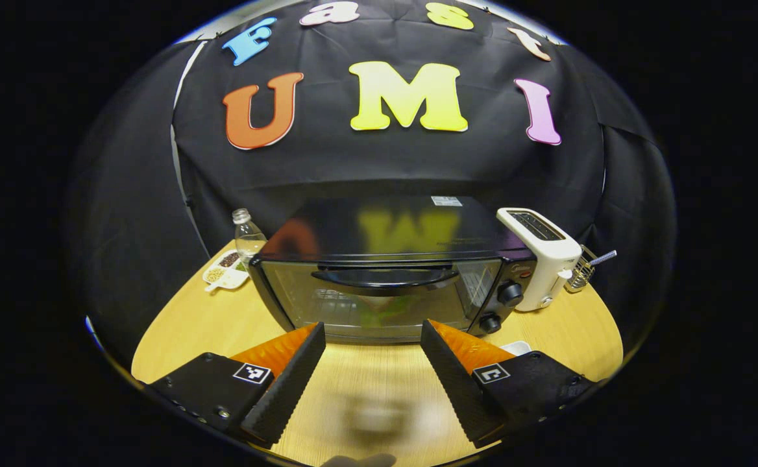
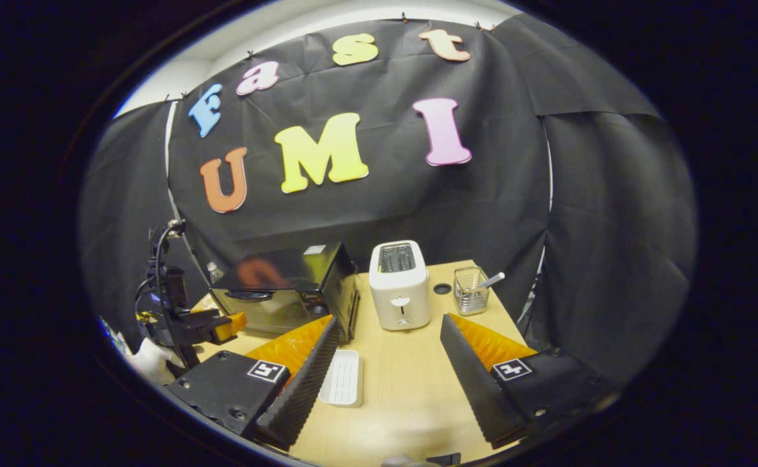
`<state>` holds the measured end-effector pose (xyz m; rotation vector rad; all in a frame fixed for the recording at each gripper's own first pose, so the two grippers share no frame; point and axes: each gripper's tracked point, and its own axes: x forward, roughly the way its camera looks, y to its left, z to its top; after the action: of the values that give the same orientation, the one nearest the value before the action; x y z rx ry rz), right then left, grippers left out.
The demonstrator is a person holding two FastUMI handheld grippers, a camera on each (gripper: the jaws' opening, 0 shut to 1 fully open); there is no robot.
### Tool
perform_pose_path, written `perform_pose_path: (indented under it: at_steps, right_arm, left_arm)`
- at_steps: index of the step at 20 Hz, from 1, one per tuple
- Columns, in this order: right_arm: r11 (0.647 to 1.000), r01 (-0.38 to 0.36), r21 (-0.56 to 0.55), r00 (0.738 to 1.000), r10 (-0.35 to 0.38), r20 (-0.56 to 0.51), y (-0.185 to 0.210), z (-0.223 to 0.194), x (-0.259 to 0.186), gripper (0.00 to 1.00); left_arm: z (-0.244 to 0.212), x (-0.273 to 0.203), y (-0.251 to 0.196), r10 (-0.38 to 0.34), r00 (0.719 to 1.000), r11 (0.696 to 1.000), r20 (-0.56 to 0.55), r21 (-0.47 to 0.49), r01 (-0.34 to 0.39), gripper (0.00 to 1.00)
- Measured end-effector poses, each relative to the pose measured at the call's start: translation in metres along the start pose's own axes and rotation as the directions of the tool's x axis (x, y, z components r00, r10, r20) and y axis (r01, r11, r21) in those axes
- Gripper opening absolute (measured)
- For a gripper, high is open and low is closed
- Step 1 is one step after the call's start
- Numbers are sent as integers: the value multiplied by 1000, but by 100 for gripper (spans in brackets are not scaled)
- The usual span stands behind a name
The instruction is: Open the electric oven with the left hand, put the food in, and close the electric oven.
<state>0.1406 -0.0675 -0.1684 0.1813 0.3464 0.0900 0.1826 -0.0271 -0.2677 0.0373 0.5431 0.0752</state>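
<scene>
Where left hand-held gripper (image 1: 372,337) points, closed electric oven (image 1: 385,279) near ahead.

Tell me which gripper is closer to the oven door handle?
Left. The left gripper faces the oven handle head-on, open. The right gripper sits off to the oven's side, facing the toaster.

You get even overhead light on the bench (image 1: 191,324), which reads bright and warm against the dark cloth wall, and the glossy top of the electric oven (image 1: 385,230) throws back a soft mirror image of that wall while its glass door shows faint glare. Straight lines bow hard toward the rim in both fisheye views, and the bench edge curves with them. In the left gripper view a smeared, out-of-focus patch sits low on the bench between the fingers of the left tool (image 1: 372,347); elsewhere focus is crisp.
</scene>
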Motion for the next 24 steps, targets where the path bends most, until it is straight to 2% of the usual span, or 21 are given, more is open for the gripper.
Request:
perform_pose_path:
  at_steps: [2, 3, 4, 5, 6, 7, 8, 9, 10, 12, 13, 14, 15, 16, 17, 18, 19, 20, 21, 22, 24]
  right_arm:
    - [999, -42, -18, 999, 43, 12, 3, 9, -5, 100]
    - [998, -51, -30, 999, 52, 13, 2, 14, -8, 90]
    - [998, -57, -32, 998, 58, 24, 3, 23, -15, 100]
    - [998, -64, -23, 996, 65, 56, 6, 36, -26, 90]
    - [998, -65, -19, 994, 67, 81, 10, 47, -36, 90]
    - [998, -64, -25, 992, 66, 109, 15, 57, -46, 100]
    - [998, -54, -37, 989, 58, 139, 20, 66, -58, 89]
    - [998, -38, -50, 985, 46, 169, 25, 76, -70, 89]
    - [998, -19, -62, 980, 31, 194, 31, 83, -83, 100]
    - [998, 1, -65, 972, 14, 236, 48, 96, -110, 100]
    - [998, 14, -63, 968, 2, 253, 54, 100, -121, 89]
    - [998, 25, -61, 964, -8, 264, 61, 102, -130, 89]
    - [998, 30, -56, 962, -13, 274, 68, 105, -141, 100]
    - [998, 39, -55, 960, -22, 279, 73, 106, -150, 90]
    - [997, 49, -62, 959, -29, 283, 76, 107, -159, 90]
    - [996, 58, -72, 957, -35, 288, 79, 108, -167, 100]
    - [994, 67, -81, 954, -40, 298, 81, 111, -176, 90]
    - [993, 71, -91, 950, -40, 308, 84, 114, -184, 90]
    - [992, 78, -96, 948, -44, 316, 85, 116, -191, 100]
    - [992, 81, -99, 944, -44, 327, 87, 120, -197, 90]
    - [991, 87, -98, 939, -49, 341, 89, 127, -207, 100]
  left_arm:
    - [12, -30, 0, 30, 998, 1000, 48, -2, -30, 97]
    - [19, -46, -1, 42, 996, 999, 77, 1, -42, 96]
    - [25, -62, 0, 52, 993, 999, 102, -1, -52, 97]
    - [33, -79, -4, 41, 991, 999, 130, -13, -40, 97]
    - [44, -98, -6, 31, 986, 999, 164, -25, -28, 97]
    - [56, -114, -4, 21, 980, 999, 200, -28, -16, 96]
    - [69, -132, 0, 13, 970, 1000, 242, -21, -8, 97]
    - [84, -151, 4, -3, 959, 1000, 284, -12, 6, 97]
    - [94, -170, 7, -16, 950, 1000, 312, -5, 19, 96]
    - [108, -205, 23, -19, 937, 1000, 349, 2, 20, 96]
    - [118, -224, 36, -5, 927, 1000, 374, -1, 6, 96]
    - [125, -236, 45, -4, 922, 1000, 387, -9, 8, 96]
    - [128, -249, 46, -15, 917, 1000, 398, -18, 25, 87]
    - [132, -259, 50, -23, 915, 999, 403, -27, 37, 85]
    - [134, -270, 54, -29, 912, 998, 409, -31, 46, 94]
    - [138, -281, 60, -27, 904, 999, 427, -31, 44, 95]
    - [142, -290, 64, -36, 903, 998, 428, -29, 53, 84]
    - [141, -300, 64, -48, 904, 996, 424, -42, 73, 94]
    - [141, -306, 63, -55, 902, 995, 428, -57, 87, 93]
    - [141, -311, 65, -55, 902, 993, 428, -67, 92, 93]
    - [143, -321, 72, -39, 901, 994, 433, -77, 80, 93]
